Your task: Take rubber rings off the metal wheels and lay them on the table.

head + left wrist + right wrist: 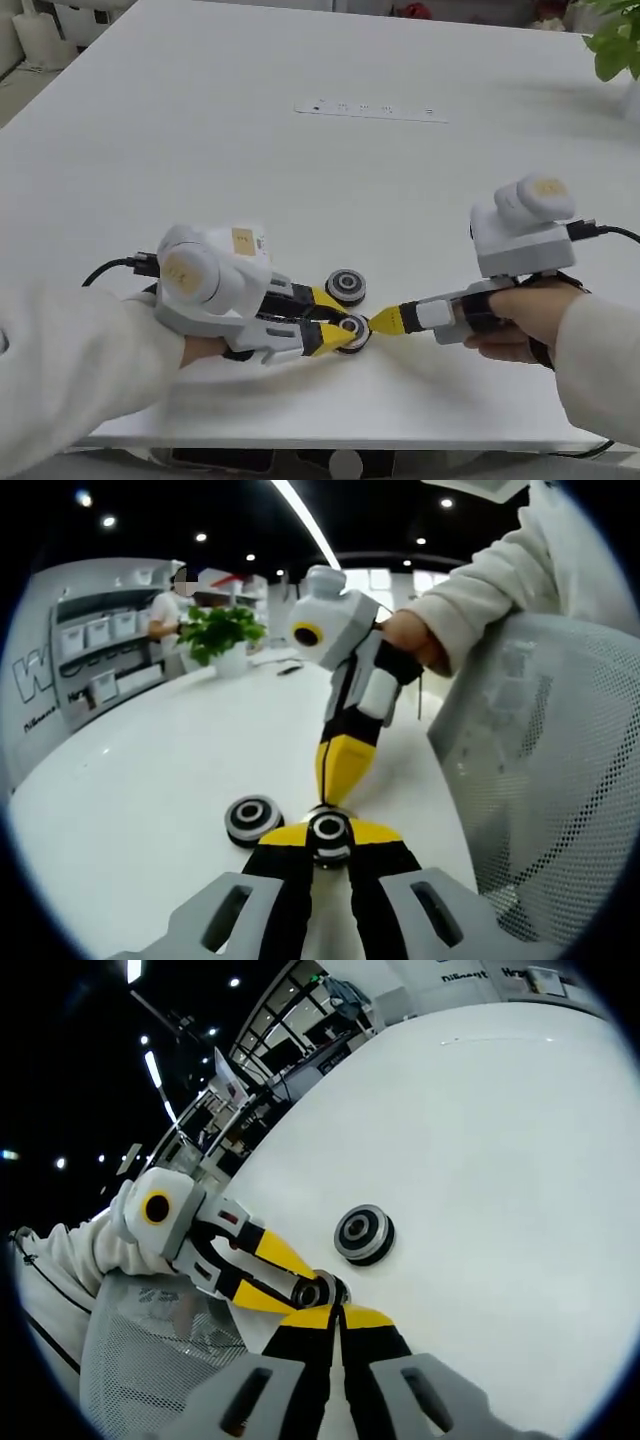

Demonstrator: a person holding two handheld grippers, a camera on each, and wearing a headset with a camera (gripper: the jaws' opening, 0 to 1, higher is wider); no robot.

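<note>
Stripping step: left hand-held gripper (340,332) clamps a metal wheel (330,834); right hand-held gripper (383,321), jaws together at its rubber ring (330,816), probably peels next

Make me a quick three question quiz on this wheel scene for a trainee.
1. True or false: the left gripper is clamped on a metal wheel.
2. How many wheels are on or just over the table? A one, B two, C three.
3. Fill in: the right gripper has its shut tips against the held wheel's ____.
Key: 1 true; 2 B; 3 rim.
</note>
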